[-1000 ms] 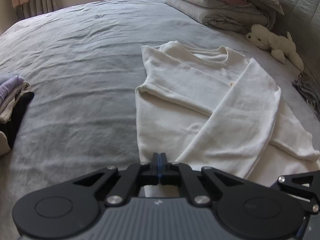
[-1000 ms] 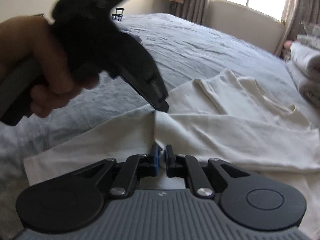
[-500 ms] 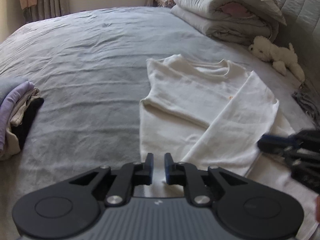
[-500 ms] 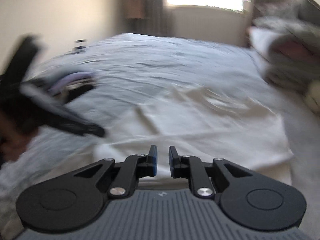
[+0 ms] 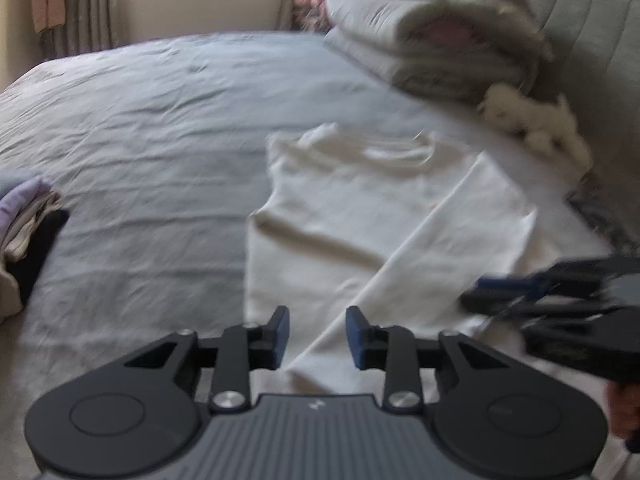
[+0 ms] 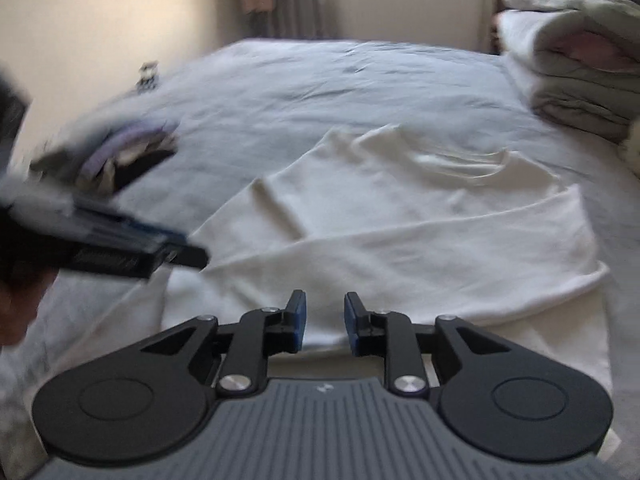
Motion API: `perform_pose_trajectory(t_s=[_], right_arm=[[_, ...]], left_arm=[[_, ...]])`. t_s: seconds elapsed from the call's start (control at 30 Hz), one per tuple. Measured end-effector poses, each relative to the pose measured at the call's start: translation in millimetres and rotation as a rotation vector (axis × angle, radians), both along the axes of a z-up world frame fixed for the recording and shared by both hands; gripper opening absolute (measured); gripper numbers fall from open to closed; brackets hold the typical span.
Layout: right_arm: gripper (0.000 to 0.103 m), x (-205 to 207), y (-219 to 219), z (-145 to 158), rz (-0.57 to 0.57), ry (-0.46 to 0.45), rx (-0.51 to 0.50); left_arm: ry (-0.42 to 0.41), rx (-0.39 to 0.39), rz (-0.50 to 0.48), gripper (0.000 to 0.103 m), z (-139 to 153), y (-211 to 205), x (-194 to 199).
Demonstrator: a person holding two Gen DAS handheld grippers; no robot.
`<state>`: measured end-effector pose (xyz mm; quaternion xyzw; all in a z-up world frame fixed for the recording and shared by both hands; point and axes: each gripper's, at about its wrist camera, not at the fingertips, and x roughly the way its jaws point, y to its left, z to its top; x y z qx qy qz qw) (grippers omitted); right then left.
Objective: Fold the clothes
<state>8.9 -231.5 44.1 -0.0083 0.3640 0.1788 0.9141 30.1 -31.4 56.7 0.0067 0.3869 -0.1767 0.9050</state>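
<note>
A cream long-sleeved top (image 5: 360,224) (image 6: 420,216) lies flat on the grey bed, both sleeves folded across its body. My left gripper (image 5: 317,334) hovers over the top's near hem; its jaws are opening with nothing between them. My right gripper (image 6: 325,320) hangs above the near edge of the top; its jaws are opening too, nothing pinched. Each gripper shows blurred in the other's view: the right gripper (image 5: 560,292) at the right edge, the left gripper (image 6: 120,248) at the left, held by a hand.
A pile of folded clothes (image 5: 24,236) (image 6: 120,156) sits at the bed's left side. Folded duvets (image 5: 432,52) (image 6: 580,76) and a white plush toy (image 5: 536,124) lie by the padded headboard. Grey bedsheet (image 5: 140,140) stretches toward the window.
Both grippers went from shut, or nearly so, to open and let the cloth go. The right gripper swung round from beside the left one to face the top from the near edge.
</note>
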Motion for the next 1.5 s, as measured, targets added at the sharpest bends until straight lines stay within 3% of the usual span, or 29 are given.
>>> perform_pose_trajectory(t_s=[0.1,0.23,0.4,0.5,0.6,0.7,0.73,0.83,0.97,1.07,1.23,1.3,1.5], right_arm=[[0.029,7.2,-4.2,-10.9,-0.001,0.027,-0.011],[0.038,8.0,0.3,-6.5,0.027,0.027,-0.023],[0.038,14.3,-17.2,-4.3,0.01,0.025,-0.035],[0.037,29.3,-50.4,-5.9,-0.089,0.043,-0.024],[0.029,42.9,-92.0,-9.2,-0.17,0.062,0.057],[0.029,51.0,-123.4,-12.6,-0.307,0.044,0.03],[0.034,52.1,-132.8,-13.8,-0.355,0.043,0.031],[0.033,51.9,-155.6,-15.3,-0.473,0.056,0.067],[0.036,44.2,-145.5,0.7,-0.47,-0.033,-0.004],[0.036,41.0,-146.4,8.5,-0.441,-0.123,0.045],[0.036,61.0,-166.3,-19.4,-0.496,-0.04,-0.001],[0.031,62.2,-174.0,-20.4,-0.496,-0.057,0.037],[0.031,58.5,-162.8,-2.5,-0.35,-0.206,-0.006]], left_arm=[[-0.019,-0.013,-0.038,0.033,-1.0,-5.3,-2.9],[0.037,0.004,-0.06,0.033,-15.3,-12.6,-1.1],[0.06,0.058,-0.077,0.033,-23.2,-18.9,-2.4],[0.059,0.062,-0.087,0.033,-24.3,-17.5,-3.0],[0.066,0.059,-0.09,0.033,-23.9,-15.5,-2.5],[0.068,0.061,-0.095,0.033,-23.5,-15.0,-2.2],[0.068,0.062,-0.097,0.033,-23.4,-15.2,-2.1],[0.067,0.067,-0.102,0.033,-23.5,-15.7,-2.3],[0.068,0.07,-0.102,0.033,-23.4,-16.1,-2.3],[0.064,0.075,-0.104,0.033,-23.6,-17.1,-2.9],[0.065,0.073,-0.109,0.033,-23.6,-16.1,-2.4],[0.067,0.071,-0.109,0.033,-23.5,-15.7,-1.9],[0.066,0.071,-0.113,0.033,-24.0,-15.8,-1.5]])
